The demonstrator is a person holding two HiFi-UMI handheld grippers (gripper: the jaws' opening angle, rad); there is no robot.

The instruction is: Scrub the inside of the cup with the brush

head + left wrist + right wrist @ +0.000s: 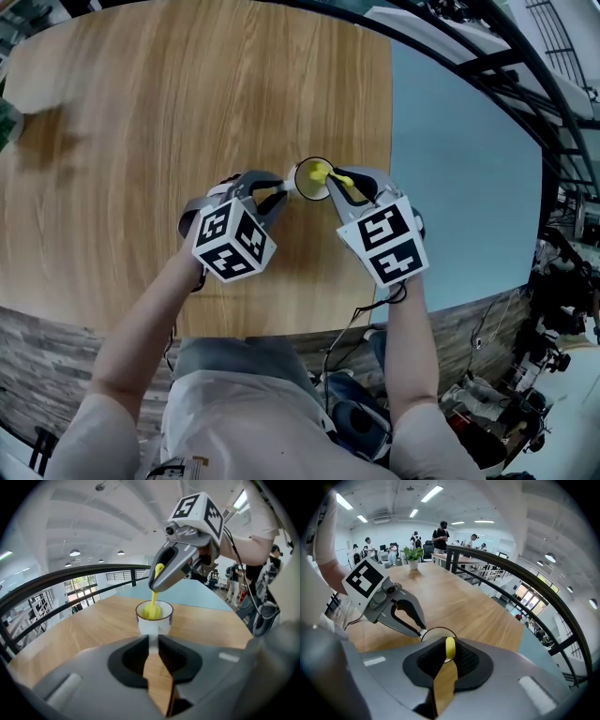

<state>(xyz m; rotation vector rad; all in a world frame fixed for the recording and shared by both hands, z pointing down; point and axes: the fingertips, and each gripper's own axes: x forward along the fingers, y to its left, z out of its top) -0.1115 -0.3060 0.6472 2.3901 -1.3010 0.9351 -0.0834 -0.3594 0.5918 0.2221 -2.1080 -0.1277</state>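
A white cup (307,179) with a dark rim stands upright on the wooden table (141,141). My left gripper (284,191) is shut on the cup's handle (152,641), which sits squeezed between its jaws. The cup (154,619) lies straight ahead in the left gripper view. A yellow brush (323,173) reaches down into the cup, and its head (151,611) rests inside, below the rim. My right gripper (339,183) is shut on the brush's handle (450,648), just right of and above the cup. The cup's rim (432,631) shows beyond that gripper's jaws.
The table's right edge (391,141) runs close to the cup, with a light blue floor (459,187) beyond it. A black railing (525,588) curves around that side. A potted plant (413,556) stands at the table's far end, with people behind it.
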